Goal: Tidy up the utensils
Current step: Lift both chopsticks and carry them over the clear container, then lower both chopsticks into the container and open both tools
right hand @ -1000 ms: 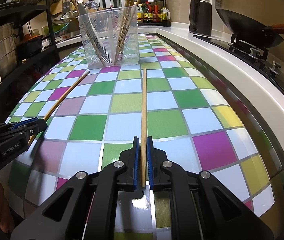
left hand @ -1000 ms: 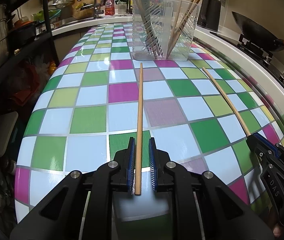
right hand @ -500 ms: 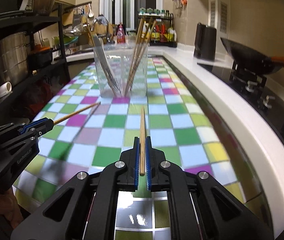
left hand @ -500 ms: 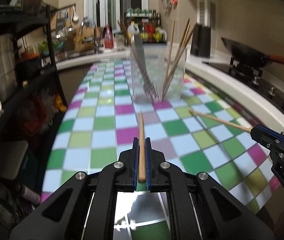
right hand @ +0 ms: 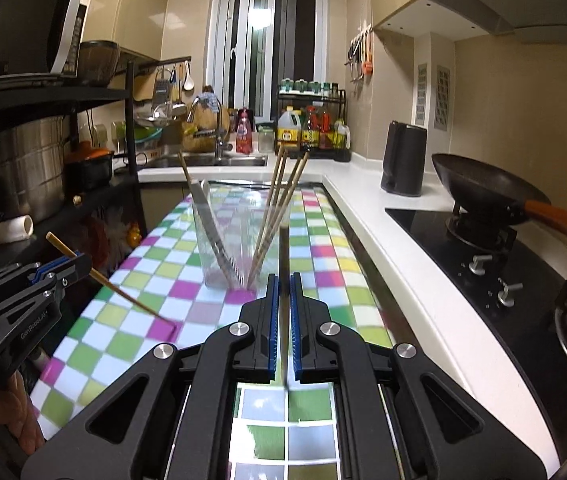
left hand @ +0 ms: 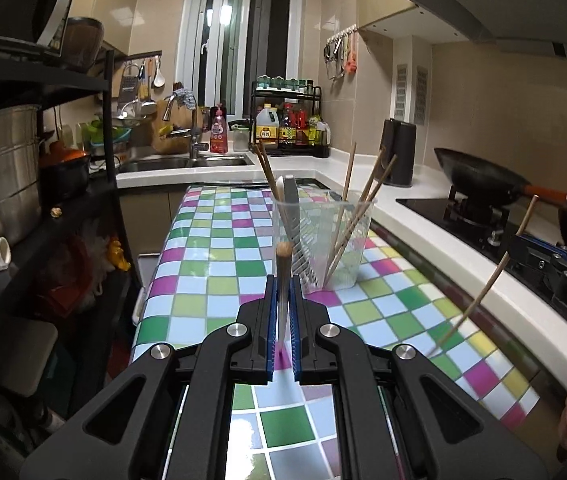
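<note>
Two hand-held grippers lift a chopstick each above the checkered worktop.

The left hand-held gripper (left hand: 282, 312) is clamped on a wooden chopstick (left hand: 282, 264); the right hand-held gripper (right hand: 282, 312) pinches a second chopstick (right hand: 283, 256). Both sticks are clear of the worktop (left hand: 211, 272). Ahead, toward its far edge, stands a clear utensil cup (left hand: 347, 248) holding chopsticks.

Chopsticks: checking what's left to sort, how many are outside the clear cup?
2. One chopstick sits in the left claw, the other chopstick in the right claw; none seems hidden.
</note>
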The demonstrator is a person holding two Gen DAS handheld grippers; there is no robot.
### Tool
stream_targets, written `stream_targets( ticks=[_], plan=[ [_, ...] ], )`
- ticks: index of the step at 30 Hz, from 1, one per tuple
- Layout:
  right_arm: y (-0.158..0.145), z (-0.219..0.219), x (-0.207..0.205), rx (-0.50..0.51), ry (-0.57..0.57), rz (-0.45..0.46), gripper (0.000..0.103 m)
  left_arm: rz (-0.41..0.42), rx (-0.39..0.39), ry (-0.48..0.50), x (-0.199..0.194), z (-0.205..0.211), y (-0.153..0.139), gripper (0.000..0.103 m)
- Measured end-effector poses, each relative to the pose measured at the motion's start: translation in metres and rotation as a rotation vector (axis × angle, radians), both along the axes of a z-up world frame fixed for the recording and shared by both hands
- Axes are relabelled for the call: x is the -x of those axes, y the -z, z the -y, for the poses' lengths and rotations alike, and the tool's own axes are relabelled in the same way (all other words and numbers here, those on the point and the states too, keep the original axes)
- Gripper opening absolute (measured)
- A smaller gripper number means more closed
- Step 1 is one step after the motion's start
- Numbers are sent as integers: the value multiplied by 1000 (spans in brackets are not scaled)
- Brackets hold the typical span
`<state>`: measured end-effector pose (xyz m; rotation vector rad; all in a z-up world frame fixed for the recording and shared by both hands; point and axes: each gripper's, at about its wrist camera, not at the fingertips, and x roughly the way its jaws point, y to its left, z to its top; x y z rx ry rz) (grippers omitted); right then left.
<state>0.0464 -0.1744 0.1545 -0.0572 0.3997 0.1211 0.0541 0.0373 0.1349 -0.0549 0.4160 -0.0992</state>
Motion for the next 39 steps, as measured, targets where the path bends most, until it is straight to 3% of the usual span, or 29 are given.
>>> stream_targets(
  ticks=[6,12,19,24,28,39],
  plan=[
    [-34,-4,-18,-36,-47,25,6,-48,56,35,-23,-10,-21,6],
    [-71,-9,-50,-79,-88,63,6,-68,89,83,-57,-15,-60,6],
    [-130,-22,-95,-104,-144,135,6,-14,151,139,-101,-11,-127,6],
    [-151,-30,-129,-106,-134,180,6,51,159,132,-129,-4,-152,6],
    [-137,-35,-164,-91,-113,161,6,56,138,116,-161,4,-145,6],
    [-68,-37,-217,-60,-99,35,6,-114,91,118,-223,24,-56,6]
  ],
)
